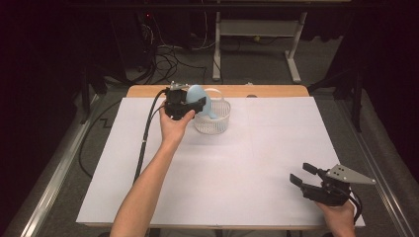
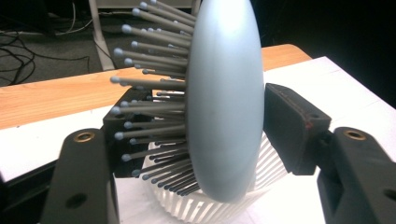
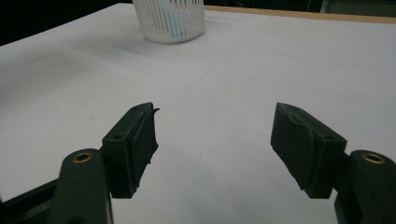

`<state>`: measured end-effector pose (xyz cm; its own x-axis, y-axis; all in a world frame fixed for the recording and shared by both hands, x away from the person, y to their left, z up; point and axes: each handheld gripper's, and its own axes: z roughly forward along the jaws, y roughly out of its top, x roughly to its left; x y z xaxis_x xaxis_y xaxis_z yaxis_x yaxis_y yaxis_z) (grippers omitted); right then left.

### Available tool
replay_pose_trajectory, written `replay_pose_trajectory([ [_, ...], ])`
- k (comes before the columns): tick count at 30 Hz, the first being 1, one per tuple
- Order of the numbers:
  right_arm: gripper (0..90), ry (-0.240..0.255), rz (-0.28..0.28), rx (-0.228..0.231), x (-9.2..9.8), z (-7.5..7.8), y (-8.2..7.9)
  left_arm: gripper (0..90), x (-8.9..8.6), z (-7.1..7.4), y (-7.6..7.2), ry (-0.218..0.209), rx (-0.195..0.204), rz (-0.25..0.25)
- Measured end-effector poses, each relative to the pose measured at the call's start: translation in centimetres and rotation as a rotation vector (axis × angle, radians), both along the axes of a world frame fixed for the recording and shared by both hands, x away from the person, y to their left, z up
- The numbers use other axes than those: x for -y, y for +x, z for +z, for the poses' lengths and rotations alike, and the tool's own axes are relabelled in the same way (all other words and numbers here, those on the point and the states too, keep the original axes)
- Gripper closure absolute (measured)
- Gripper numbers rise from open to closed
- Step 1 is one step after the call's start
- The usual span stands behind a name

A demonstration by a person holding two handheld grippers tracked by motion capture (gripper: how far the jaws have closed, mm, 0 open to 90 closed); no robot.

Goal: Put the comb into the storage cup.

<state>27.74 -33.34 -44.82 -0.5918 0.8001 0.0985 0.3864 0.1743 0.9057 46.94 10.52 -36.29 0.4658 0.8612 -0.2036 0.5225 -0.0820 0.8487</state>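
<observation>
Blue hairbrush [image 2: 224, 107] standing upright in the white slatted basket [image 1: 213, 121], between the jaws of the left gripper [image 1: 190, 104].

Left jaws parted: right pad just off the brush's smooth back, left pad in among the bristles, whether touching cannot be told. Brush head above the basket rim, near the far edge of the white table [image 1: 257, 168]. Right gripper [image 1: 302, 174] well apart at the near right corner, jaws spread wide, nothing between.

Black two-jaw tools [image 1: 316, 178] with brass rivets, grey plate, trailing black cable [image 1: 146, 129].
</observation>
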Motion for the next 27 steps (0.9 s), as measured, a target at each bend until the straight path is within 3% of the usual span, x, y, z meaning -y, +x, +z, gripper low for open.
replay_pose_trajectory([
  [11,32.0,0.0,0.001,0.0,0.0,0.0,0.0,33.3,-1.2,-0.6,-0.1,0.001,-0.01,0.038],
  [27,31.9,0.001,0.002,-0.001,0.0,0.0,0.0,31.5,-1.7,-1.0,0.2,-0.003,-0.057,0.064],
])
